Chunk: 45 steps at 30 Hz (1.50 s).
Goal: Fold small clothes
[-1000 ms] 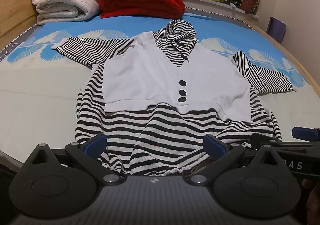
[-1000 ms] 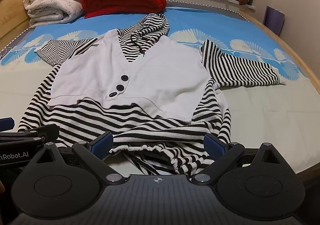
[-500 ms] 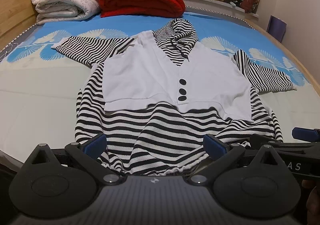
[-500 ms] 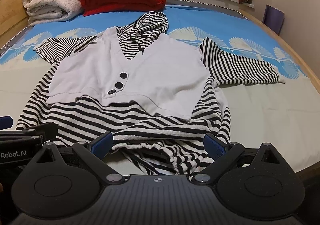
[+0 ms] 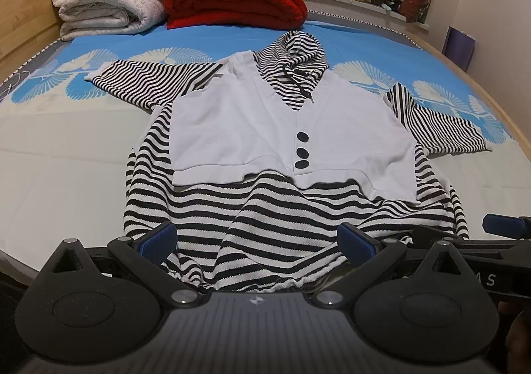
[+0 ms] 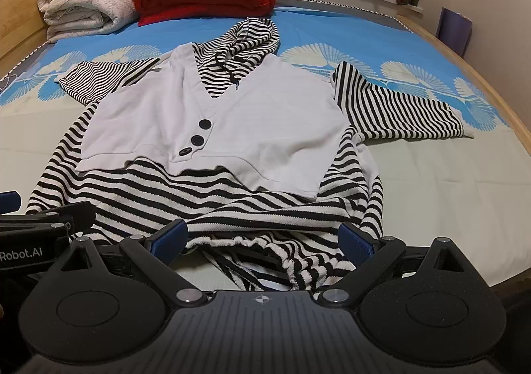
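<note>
Over hoodie [image 5: 265,148] hem: left gripper [image 5: 257,241], right gripper [image 6: 262,237] wide, empty.

white lettering "robot.ai" stands on the black body of the left hand-held gripper [image 6: 43,224], seen at 9 o'clock in the right wrist view; its start is cut off by the frame edge. in the left wrist view, at 4 o'clock, the letters "a s" show on the black body of the right hand-held gripper [image 5: 471,251], the rest hidden. nothing else is legible.

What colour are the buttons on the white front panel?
Black or very dark; all three buttons show best in the left wrist view.
</note>
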### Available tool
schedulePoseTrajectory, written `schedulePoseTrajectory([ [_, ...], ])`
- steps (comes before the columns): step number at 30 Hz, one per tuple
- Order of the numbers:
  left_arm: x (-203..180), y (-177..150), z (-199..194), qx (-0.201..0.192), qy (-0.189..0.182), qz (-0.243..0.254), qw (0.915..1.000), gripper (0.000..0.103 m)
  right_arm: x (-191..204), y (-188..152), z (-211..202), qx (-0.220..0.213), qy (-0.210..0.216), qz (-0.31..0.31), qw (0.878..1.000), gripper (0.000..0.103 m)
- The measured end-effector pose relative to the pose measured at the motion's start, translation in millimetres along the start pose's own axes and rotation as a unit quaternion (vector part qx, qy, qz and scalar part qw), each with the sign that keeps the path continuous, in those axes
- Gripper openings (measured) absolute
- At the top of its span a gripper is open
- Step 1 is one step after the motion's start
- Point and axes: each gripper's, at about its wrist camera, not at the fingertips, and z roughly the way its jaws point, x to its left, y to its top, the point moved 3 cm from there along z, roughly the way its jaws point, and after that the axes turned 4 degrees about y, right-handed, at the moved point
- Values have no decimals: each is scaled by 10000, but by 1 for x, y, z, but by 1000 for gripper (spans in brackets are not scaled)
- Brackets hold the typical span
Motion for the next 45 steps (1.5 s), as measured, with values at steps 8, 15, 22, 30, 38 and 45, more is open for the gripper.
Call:
schedulePoseTrajectory([
  [8,-1,3,-2,11,92,92,9999,102,-1,-2,0,84,-71,-62,9999,97],
  [15,-7,9,-16,-355,-77,130,9993,102,3,4,-2,76,54,-77,9999,86],
  [22,-13,19,-31,-993,-59,392,9943,100,-1,7,-4,-240,269,218,9991,76],
  [30,-16,35,-35,-1224,-84,564,9908,81,-6,19,-17,-845,260,229,9958,66],
  [38,-1,79,-38,-1322,-52,581,9895,76,-23,41,-21,-901,192,570,9941,62],
  [45,9,149,-2,-1641,-68,563,9848,77,-29,96,1,-845,23,318,9959,62],
])
